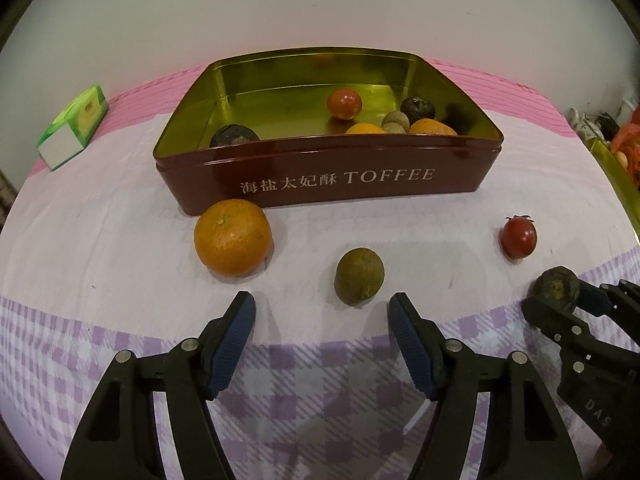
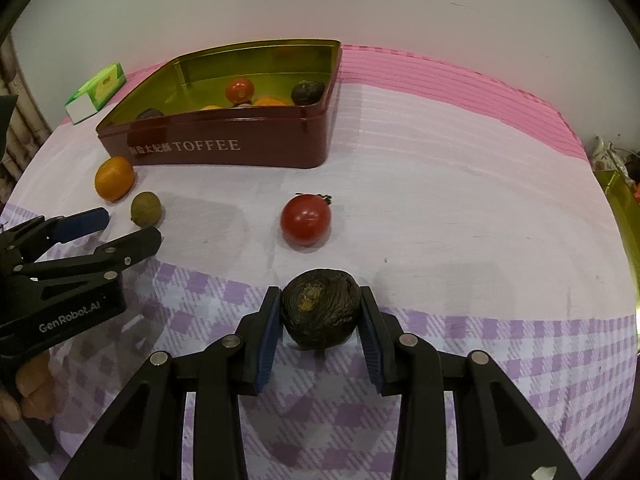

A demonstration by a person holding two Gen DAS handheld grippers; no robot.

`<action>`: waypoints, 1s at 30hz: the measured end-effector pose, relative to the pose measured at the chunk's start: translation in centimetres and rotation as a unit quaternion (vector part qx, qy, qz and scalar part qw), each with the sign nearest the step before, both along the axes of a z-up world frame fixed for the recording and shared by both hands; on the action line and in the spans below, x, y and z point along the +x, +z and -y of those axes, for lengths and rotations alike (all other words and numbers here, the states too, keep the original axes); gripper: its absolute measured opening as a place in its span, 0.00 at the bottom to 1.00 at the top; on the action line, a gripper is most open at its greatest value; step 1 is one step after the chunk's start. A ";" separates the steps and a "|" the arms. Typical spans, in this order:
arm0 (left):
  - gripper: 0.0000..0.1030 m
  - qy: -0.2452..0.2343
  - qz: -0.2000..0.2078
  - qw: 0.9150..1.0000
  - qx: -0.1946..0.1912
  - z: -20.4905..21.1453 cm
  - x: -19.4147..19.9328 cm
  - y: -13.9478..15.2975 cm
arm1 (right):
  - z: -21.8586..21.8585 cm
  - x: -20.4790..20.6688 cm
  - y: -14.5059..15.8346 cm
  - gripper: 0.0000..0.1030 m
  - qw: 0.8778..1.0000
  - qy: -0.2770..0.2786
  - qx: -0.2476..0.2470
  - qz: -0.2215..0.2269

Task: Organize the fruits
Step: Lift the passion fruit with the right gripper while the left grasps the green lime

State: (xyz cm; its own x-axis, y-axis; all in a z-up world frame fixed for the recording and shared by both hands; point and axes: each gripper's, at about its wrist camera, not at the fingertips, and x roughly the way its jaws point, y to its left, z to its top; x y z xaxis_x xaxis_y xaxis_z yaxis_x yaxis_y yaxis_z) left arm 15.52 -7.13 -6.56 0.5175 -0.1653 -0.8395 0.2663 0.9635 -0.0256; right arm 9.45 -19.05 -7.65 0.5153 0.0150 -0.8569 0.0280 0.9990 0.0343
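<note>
Grasping a dark fruit (image 2: 320, 308), the right hand-held gripper (image 2: 320, 320) clenches it; the tomato (image 2: 306, 219) lies at twelve o'clock beyond.

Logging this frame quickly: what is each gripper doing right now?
Left gripper: open, nothing held.
Right gripper: shut on the dark wrinkled fruit.

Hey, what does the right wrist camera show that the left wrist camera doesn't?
Only the right wrist view: the person's fingers on the left gripper's handle, and both pads clamping the dark wrinkled fruit.
Only the left wrist view: the left gripper's open gap.
Both: the toffee tin, orange, green fruit, tomato.
</note>
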 end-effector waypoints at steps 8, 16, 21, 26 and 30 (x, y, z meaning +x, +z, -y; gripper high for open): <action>0.68 -0.002 -0.001 1.000 0.000 0.2 0.2 0.0 | 1.2 0.2 -0.1 0.34 1.000 -0.009 0.002 0.000; 0.59 -0.012 0.001 1.000 -0.001 1.1 1.1 0.2 | 1.4 0.5 -0.2 0.34 1.000 -0.013 0.004 0.003; 0.56 -0.013 0.003 1.000 -0.003 1.2 1.7 0.3 | 1.5 0.3 -0.1 0.34 1.000 -0.014 0.005 0.004; 0.53 -0.017 0.005 1.000 -0.003 1.2 2.1 0.4 | 1.6 0.3 -0.1 0.34 1.000 -0.015 0.006 0.005; 0.39 -0.024 0.008 1.000 -0.004 1.5 2.1 0.5 | 1.6 0.2 -0.1 0.34 1.000 -0.015 0.007 0.005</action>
State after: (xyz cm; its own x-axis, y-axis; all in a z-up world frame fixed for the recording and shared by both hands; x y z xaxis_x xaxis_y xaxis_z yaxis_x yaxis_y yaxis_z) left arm 17.61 -8.62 -6.02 0.5218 -0.1980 -0.8298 0.3135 0.9491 -0.0294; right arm 9.68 -20.67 -7.71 0.5249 0.0110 -0.8511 0.0571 0.9972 0.0482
